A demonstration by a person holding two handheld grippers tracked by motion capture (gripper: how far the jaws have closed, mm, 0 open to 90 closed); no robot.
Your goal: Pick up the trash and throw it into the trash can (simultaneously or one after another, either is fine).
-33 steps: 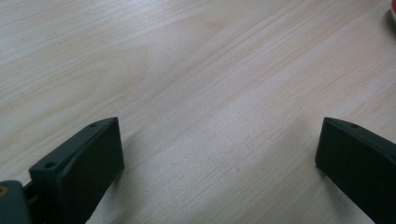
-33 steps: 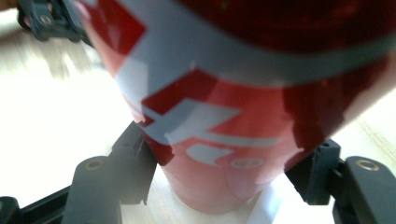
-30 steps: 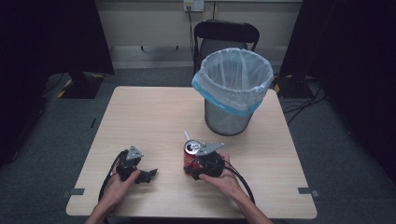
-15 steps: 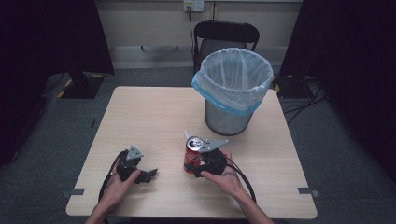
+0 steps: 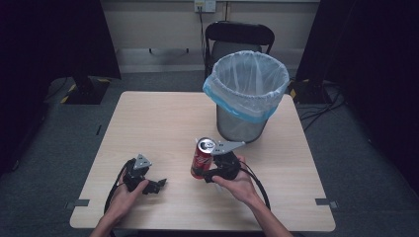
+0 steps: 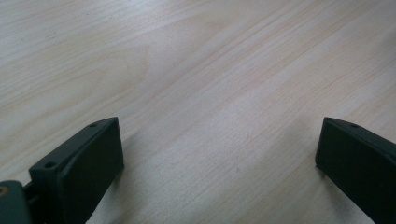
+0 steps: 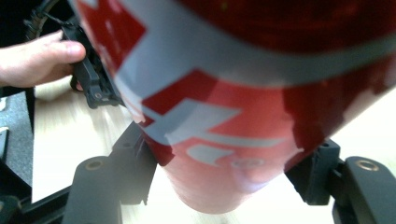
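Jaws of the right gripper [image 5: 210,170] clamp the red can [image 5: 202,157], upright, just short of the bin [image 5: 247,96]; left gripper [image 5: 148,181] gapes empty on the worktop [image 5: 158,118].

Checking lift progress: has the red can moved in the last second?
Yes. The red can, clamped in the right tool, has risen slightly and tilted toward the trash bin.

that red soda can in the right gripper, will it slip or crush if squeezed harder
The red aluminium soda can looks glossy and round, so it could slip or rotate between the right gripper's jaws. Its thin metal wall probably dents under a harder squeeze. It is clamped on its side walls and tilted, so if let go on the light wooden table it might roll.
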